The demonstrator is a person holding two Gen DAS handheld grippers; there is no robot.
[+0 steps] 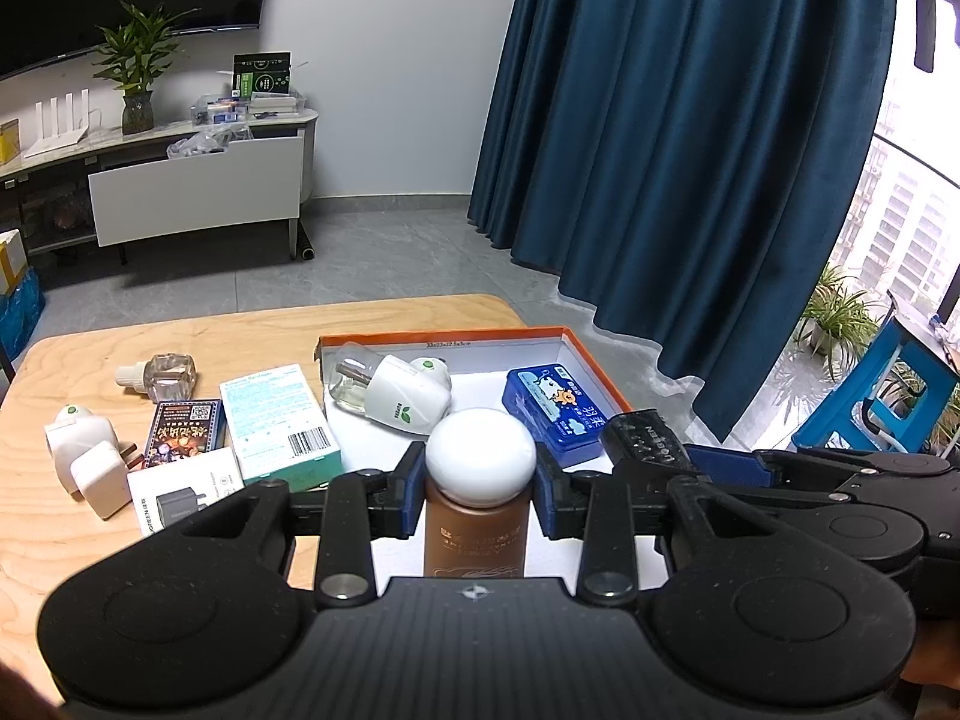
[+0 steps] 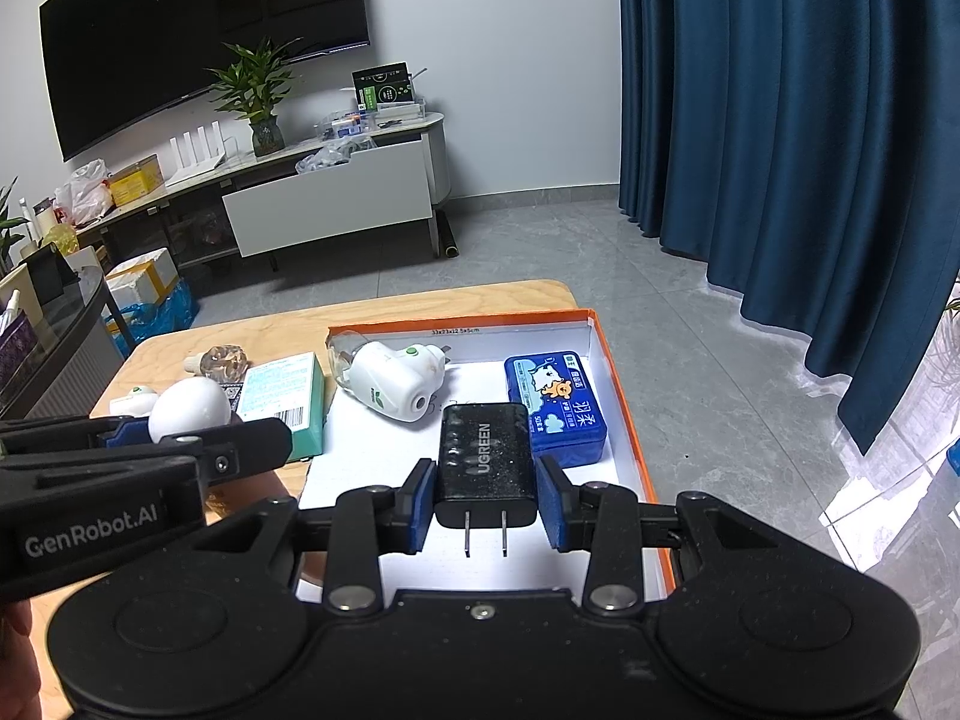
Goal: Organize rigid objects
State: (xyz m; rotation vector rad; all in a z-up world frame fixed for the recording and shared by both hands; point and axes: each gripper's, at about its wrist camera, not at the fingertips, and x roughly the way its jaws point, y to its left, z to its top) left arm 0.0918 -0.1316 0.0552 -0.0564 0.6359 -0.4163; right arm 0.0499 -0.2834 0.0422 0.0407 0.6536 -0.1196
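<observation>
Living room with blue curtains (image 1: 660, 120), and my wooden tabletop (image 1: 198, 336) carries an orange-rimmed box (image 2: 618, 396) with a white plug-in diffuser (image 2: 390, 384) and blue tin (image 2: 555, 399) already inside. My left gripper (image 1: 480, 489) is clamped on a brown bottle (image 1: 474, 534), white cap pointing away. My right gripper (image 2: 487, 501) pinches a black charger (image 2: 485, 456), prongs toward me, over the box.

Cool daylight comes from the window (image 1: 900, 192) at the right edge of the left wrist view, where the glass is washed out to near white, while the dark curtain (image 1: 660, 120) keeps the room fairly dim. Both fisheye pictures bow straight lines strongly toward the edges. The floor (image 2: 870, 498) shows pale glare, and the tabletop (image 1: 120, 528) stays sharp with soft shadows.
</observation>
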